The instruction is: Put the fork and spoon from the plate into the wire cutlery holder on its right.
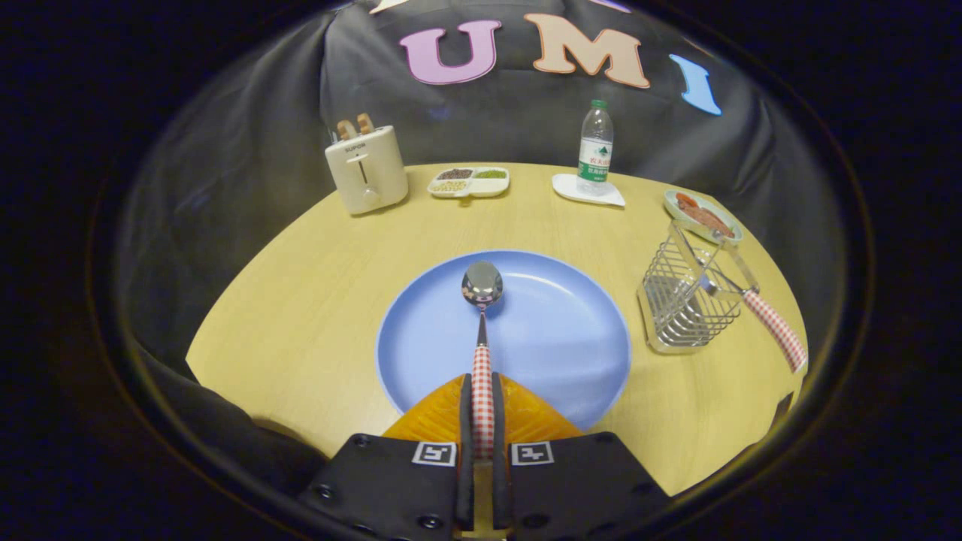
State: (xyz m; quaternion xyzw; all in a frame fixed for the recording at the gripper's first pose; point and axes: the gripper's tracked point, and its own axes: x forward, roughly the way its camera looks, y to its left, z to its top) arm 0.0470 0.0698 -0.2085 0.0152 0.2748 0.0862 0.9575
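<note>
Tool [482,391] clamps spoon [482,300] handle above plate [571,338]; fork [759,315] in holder [684,300]

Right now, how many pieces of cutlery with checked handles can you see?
2. The spoon is gripped by its handle between the gripper fingers, over the blue plate. The other piece leans in the wire holder, its head hidden.

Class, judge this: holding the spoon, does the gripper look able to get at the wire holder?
Probably yes: the gripper, shut on the spoon, has bare table toward the wire holder; the fork leaning there leaves room.
</note>
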